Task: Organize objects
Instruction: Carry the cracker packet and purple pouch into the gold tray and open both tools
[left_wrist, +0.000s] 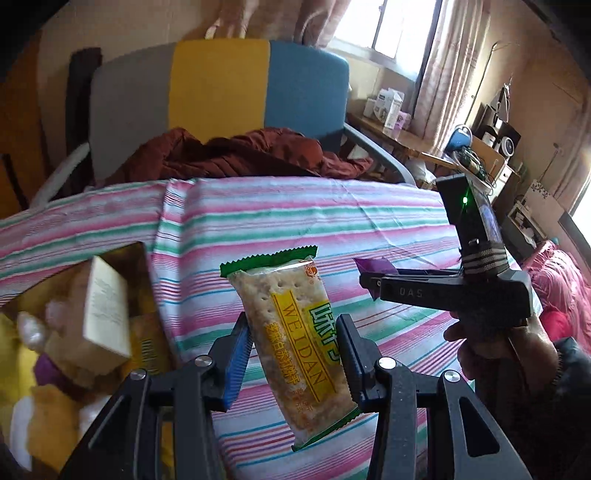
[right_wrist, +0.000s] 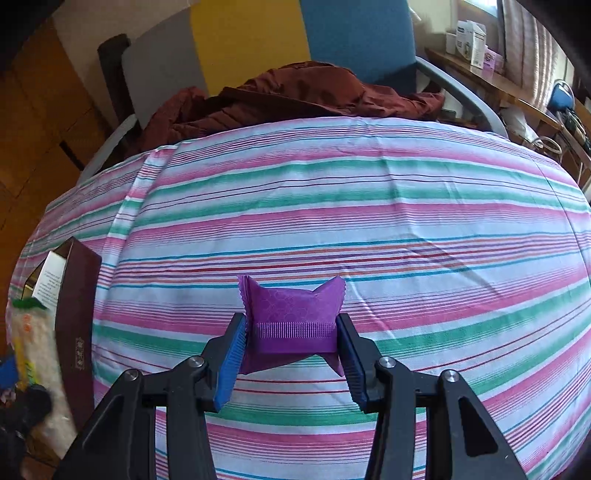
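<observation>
My left gripper (left_wrist: 293, 354) is clamped on a cracker packet (left_wrist: 295, 343), green-edged with a yellow label, which hangs tilted between the blue pads above the striped cloth (left_wrist: 332, 221) without touching it. My right gripper (right_wrist: 291, 354) is clamped on a small purple sachet (right_wrist: 291, 321), its crimped ends flaring out past the pads; it is likewise held clear of the cloth, over the middle of the surface. In the left wrist view the right gripper (left_wrist: 369, 284) appears to the right, borne by a hand (left_wrist: 491, 343). At the surface's left edge stands an open dark box (right_wrist: 75, 332) with a cream carton (left_wrist: 105, 314) tilted in it. Beyond the far edge lies a rust-brown jacket (right_wrist: 295, 96) on a chair (left_wrist: 221, 81) with grey, yellow and blue panels.
</observation>
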